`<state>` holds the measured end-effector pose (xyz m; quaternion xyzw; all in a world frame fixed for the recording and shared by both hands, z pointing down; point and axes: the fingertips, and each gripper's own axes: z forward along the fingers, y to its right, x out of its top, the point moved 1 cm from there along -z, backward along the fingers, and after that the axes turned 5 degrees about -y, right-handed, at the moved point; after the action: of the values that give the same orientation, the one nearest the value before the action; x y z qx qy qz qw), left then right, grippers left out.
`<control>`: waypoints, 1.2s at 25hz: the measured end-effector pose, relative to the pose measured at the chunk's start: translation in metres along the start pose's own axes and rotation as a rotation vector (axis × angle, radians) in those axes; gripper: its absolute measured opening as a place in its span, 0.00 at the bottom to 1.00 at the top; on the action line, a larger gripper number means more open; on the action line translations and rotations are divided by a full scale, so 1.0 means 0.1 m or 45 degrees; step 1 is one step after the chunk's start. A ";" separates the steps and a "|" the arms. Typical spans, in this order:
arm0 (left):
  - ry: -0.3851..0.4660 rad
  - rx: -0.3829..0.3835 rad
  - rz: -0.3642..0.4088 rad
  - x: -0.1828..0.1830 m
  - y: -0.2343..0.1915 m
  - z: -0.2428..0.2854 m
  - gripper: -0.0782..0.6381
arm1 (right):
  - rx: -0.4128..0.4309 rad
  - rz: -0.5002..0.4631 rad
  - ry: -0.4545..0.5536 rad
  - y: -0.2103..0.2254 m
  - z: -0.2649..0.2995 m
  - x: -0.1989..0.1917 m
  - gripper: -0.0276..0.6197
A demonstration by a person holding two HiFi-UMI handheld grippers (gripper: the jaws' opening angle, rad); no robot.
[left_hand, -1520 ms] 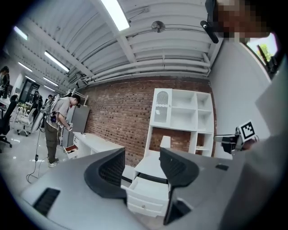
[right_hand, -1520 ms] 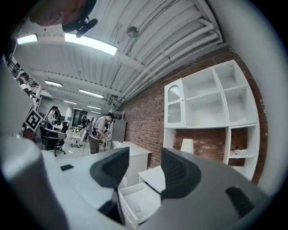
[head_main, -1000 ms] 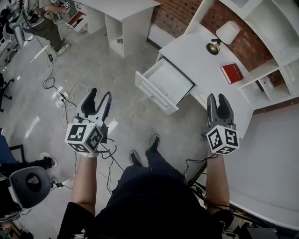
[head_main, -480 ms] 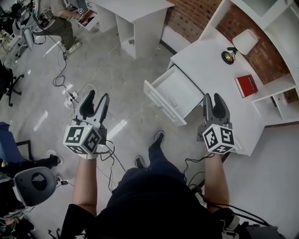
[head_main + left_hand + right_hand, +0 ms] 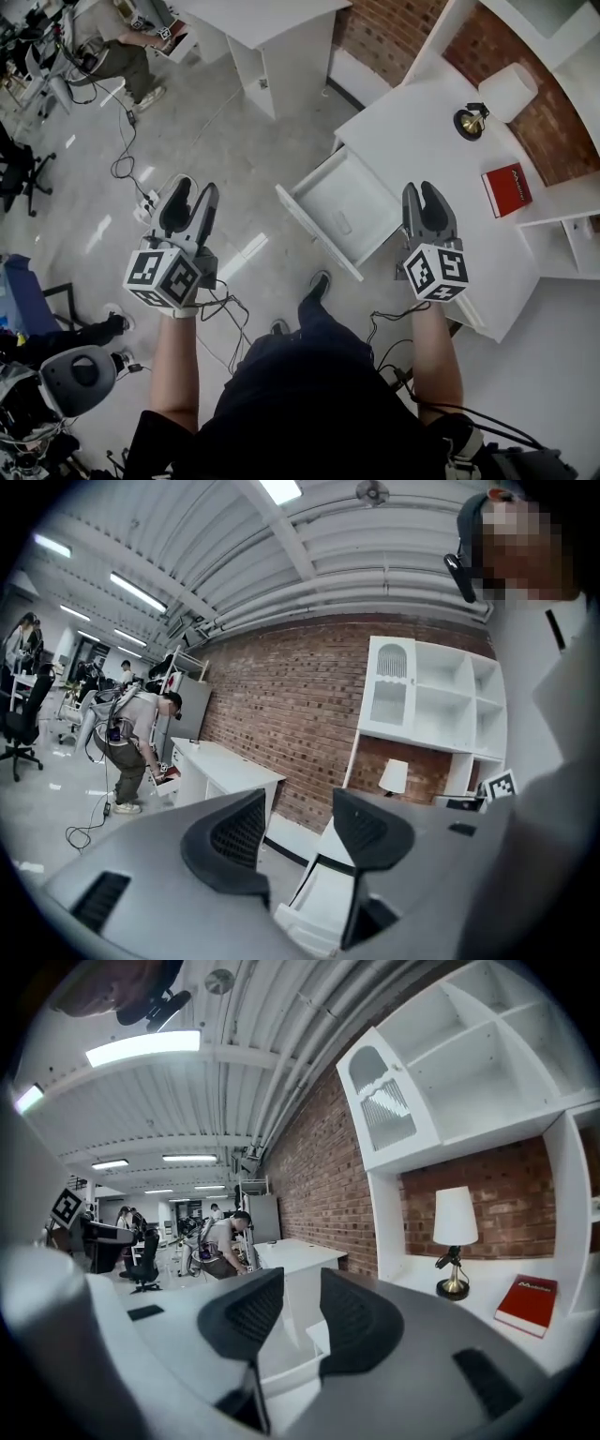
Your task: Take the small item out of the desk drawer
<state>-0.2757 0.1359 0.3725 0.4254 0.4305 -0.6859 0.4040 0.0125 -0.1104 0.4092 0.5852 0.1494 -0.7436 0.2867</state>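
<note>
1. The drawer (image 5: pixel 339 214) stands pulled out of the desk (image 5: pixel 422 141), and its front edge juts over open floor (image 5: pixel 253 178) between the grippers.
2. The left gripper (image 5: pixel 192 190) is wide and empty. The right gripper (image 5: pixel 427 190), over the desk beside the drawer, is closing on nothing.
3. Only the head view shows the drawer's inside, where a small pale item (image 5: pixel 344 225) lies. The right gripper view shows the lamp (image 5: pixel 455 1227) and the red book (image 5: pixel 527 1302).

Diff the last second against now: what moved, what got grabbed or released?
The right tongs are closing with nothing between them; the drawer sits nearer them in the head view. Nothing grabbed or released. The left tongs stay open and empty, drawer still pulled out.
</note>
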 end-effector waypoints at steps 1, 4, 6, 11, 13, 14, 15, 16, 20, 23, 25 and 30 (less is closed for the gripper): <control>-0.010 0.003 -0.002 -0.01 0.04 0.09 0.42 | 0.020 0.013 -0.011 0.06 0.09 -0.04 0.22; -0.031 0.024 0.004 -0.04 0.15 0.31 0.42 | 0.063 0.043 -0.029 0.22 0.32 -0.13 0.21; -0.046 0.039 0.010 -0.06 0.18 0.40 0.42 | 0.082 0.047 -0.039 0.26 0.43 -0.17 0.21; -0.089 0.070 0.021 -0.07 0.17 0.63 0.42 | 0.117 0.012 -0.069 0.34 0.61 -0.21 0.21; -0.105 0.075 0.047 -0.07 0.19 0.75 0.42 | 0.116 0.022 -0.077 0.40 0.65 -0.24 0.21; -0.118 0.071 0.062 -0.09 0.21 0.80 0.42 | 0.112 0.028 -0.085 0.42 0.66 -0.27 0.21; -0.135 0.064 0.071 -0.12 0.22 0.86 0.42 | 0.107 0.031 -0.098 0.44 0.67 -0.31 0.21; -0.153 0.054 0.074 -0.16 0.22 0.91 0.42 | 0.103 0.029 -0.113 0.45 0.69 -0.35 0.21; -0.230 0.020 0.087 -0.36 0.21 1.18 0.42 | 0.094 -0.002 -0.188 0.47 0.82 -0.60 0.21; -0.291 -0.032 0.115 -0.51 0.23 1.42 0.42 | 0.104 -0.018 -0.274 0.47 0.92 -0.89 0.21; -0.332 -0.075 0.135 -0.60 0.23 1.60 0.42 | 0.112 -0.053 -0.344 0.44 0.98 -1.10 0.21; -0.410 -0.158 0.257 -0.72 0.14 2.05 0.42 | 0.138 -0.192 -0.553 0.43 1.15 -1.77 0.21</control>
<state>-0.2886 -0.0459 0.4911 0.3256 0.3569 -0.6734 0.5596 -0.0251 -0.1643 0.6149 0.4131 0.0873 -0.8783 0.2241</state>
